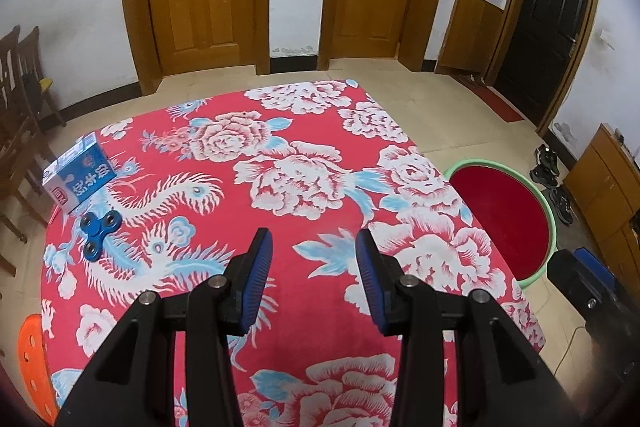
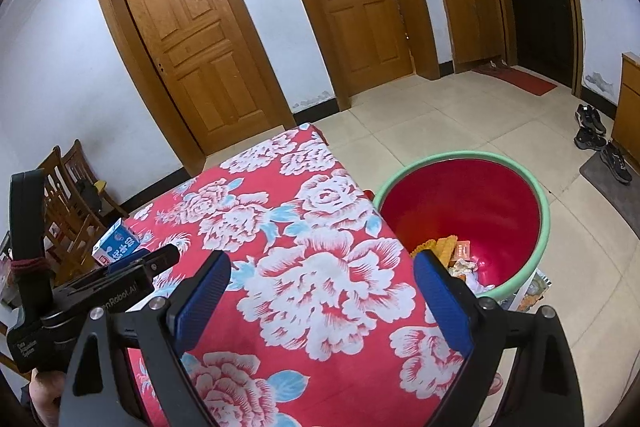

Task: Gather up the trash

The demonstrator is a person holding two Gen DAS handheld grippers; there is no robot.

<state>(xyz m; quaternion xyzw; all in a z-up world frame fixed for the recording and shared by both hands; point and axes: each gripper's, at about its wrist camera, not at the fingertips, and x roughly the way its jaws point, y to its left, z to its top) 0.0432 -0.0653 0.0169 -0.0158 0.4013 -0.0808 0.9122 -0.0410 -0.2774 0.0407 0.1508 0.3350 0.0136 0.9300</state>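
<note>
We hold our left gripper (image 1: 314, 241) over the table (image 1: 320, 187), its blue pads (image 1: 260, 279) part-way open with nothing between them, only the flowered cloth showing through the gap. Well off to the left of its fingers, near the table's far left edge, lies a blue and white carton (image 1: 78, 175), and just nearer to us than it, a blue spinner (image 1: 98, 233) flat on the cloth. Off to the right of the fingers, beside the table's edge, stands the bin (image 1: 550, 211).

Our right gripper (image 2: 324, 263) stands wide open and empty above the cloth. Its right finger (image 2: 440, 299) overlaps the bin (image 2: 460, 159) in this view, and wrappers (image 2: 456, 255) lie at the bin's bottom just beyond that fingertip. The carton (image 2: 116, 243) sits well to the left of the left finger, partly behind our left gripper's body (image 2: 92, 291).
</note>
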